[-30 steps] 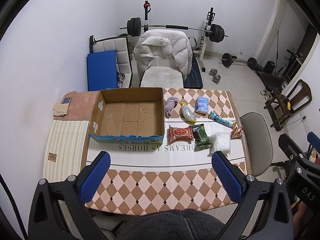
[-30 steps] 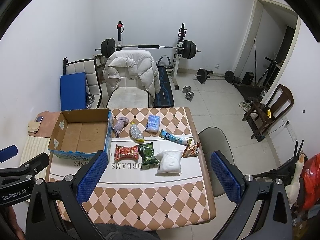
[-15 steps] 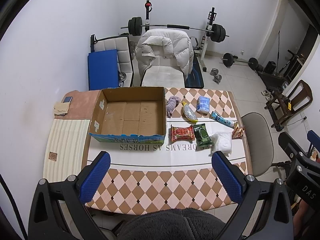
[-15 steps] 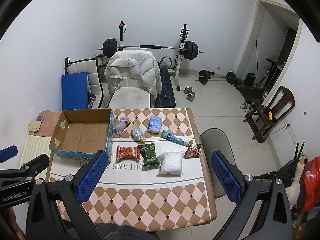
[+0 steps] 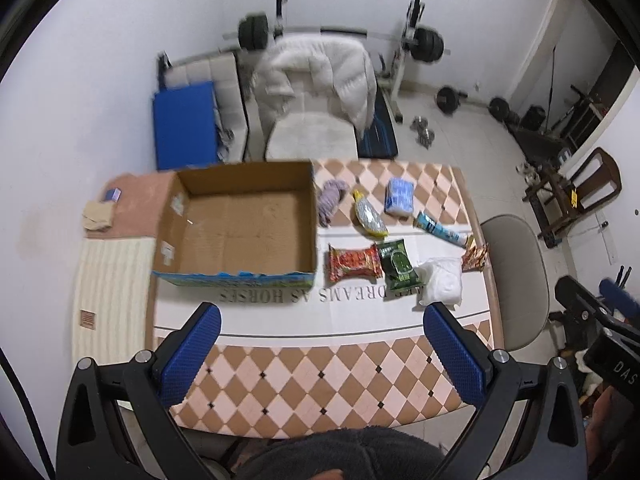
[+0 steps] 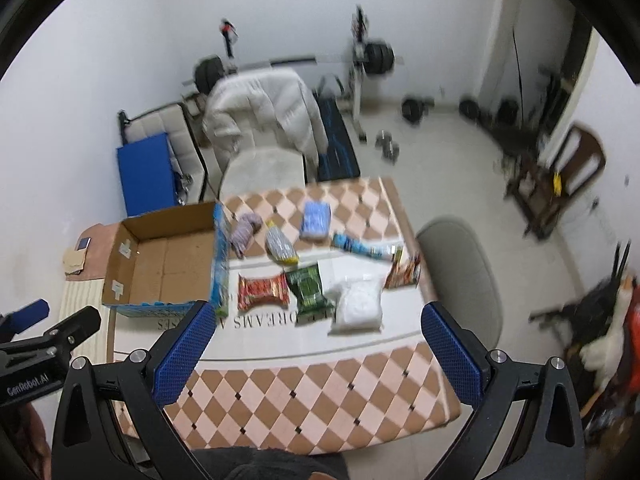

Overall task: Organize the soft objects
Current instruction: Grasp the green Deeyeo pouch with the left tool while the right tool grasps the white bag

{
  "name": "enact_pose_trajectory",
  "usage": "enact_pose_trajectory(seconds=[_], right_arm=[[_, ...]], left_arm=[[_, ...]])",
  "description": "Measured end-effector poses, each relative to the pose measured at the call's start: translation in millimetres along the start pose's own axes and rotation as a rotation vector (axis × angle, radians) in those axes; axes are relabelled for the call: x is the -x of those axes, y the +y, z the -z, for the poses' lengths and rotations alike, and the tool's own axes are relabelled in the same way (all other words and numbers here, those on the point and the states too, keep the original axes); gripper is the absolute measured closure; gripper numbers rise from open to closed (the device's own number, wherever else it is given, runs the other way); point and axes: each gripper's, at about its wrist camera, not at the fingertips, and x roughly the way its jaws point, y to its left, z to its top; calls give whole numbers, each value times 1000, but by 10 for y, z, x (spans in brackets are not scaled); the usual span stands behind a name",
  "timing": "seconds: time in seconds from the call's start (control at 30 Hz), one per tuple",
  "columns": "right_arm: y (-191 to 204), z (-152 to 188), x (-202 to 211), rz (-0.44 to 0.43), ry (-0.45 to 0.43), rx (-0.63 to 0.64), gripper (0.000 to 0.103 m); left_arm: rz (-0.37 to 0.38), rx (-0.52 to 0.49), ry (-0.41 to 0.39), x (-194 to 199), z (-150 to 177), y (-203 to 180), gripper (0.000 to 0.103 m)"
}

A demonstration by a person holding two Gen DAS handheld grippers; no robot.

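An open cardboard box (image 5: 236, 224) (image 6: 168, 264) stands empty on the left of the checked table (image 5: 304, 384) (image 6: 320, 392). To its right lie soft packs: a purple cloth roll (image 5: 331, 200) (image 6: 245, 232), a silver-yellow bag (image 5: 368, 216) (image 6: 280, 246), a blue pack (image 5: 399, 196) (image 6: 316, 220), a blue tube (image 5: 440, 230) (image 6: 360, 245), a red packet (image 5: 354, 262) (image 6: 262, 291), a green packet (image 5: 398, 268) (image 6: 310, 288), a white bag (image 5: 440, 282) (image 6: 358, 304) and a small red packet (image 5: 475, 258) (image 6: 404, 273). My left gripper (image 5: 320, 354) and right gripper (image 6: 316, 354) are open, empty, high above the near table edge.
A chair with a white jacket (image 5: 320, 80) stands behind the table, a grey chair (image 5: 516, 276) at its right. A striped mat (image 5: 112, 280) and pink cloth (image 5: 132, 208) lie left of the box. Weights and a barbell rack (image 5: 416, 40) stand at the back.
Both grippers have moved down and forward toward the table; the box and packs look larger. The right view has swung a little left. Nothing was taken hold of.
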Motion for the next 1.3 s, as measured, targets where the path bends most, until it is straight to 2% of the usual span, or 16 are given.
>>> enact_pose_trajectory(seconds=[0.13,0.23,0.4,0.43,0.53,0.67,0.77,0.93,0.97,1.03,1.07,1.13,1.2,1.23,1.27,1.3], right_arm=[[-364,-116,-923,-6,160,-78,0],[-617,-104,-1802,10,294,-120,0],[-893,32,-3167,14,463,-140,0],[-923,67,-3357,30,484,-137,0],[-1025,155,-3770,27,537,-134,0],[-1066,260,-4019,28,580,-111,0],[-1062,337,-4113,13,608,-103,0],[-1013,393,-4220,8,626,-76,0],[-1003,405,-4254,12,633,-70,0],[-976,421,-4302,19,644,-64,0],[-969,434,-4337,20,649,-62,0],[-952,464,-4411,21,665,-65,0],[-928,486,-4481,5,678,-77,1],[-919,495,-4508,8,684,-77,5],[-914,508,-4529,3,693,-84,15],[-918,524,-4534,-9,702,-98,20]], left_arm=[[67,-8,133,-796,-286,-175,0],[116,-28,250,-1474,-433,-414,0],[199,8,494,-2653,-598,-813,1],[208,23,545,-2940,-623,-909,4],[215,40,640,-3456,-640,-1095,8],[232,55,765,-4011,-548,-1330,10],[213,46,842,-4318,-439,-1432,23],[167,54,880,-4525,-345,-1461,24],[158,52,878,-4525,-341,-1462,28],[125,21,873,-4511,-336,-1481,46],[110,3,864,-4484,-343,-1494,48],[90,-37,841,-4427,-349,-1521,58],[82,-57,820,-4362,-351,-1525,61],[75,-62,812,-4320,-350,-1517,65],[68,-70,801,-4258,-355,-1501,66],[52,-89,784,-4176,-359,-1501,69]])
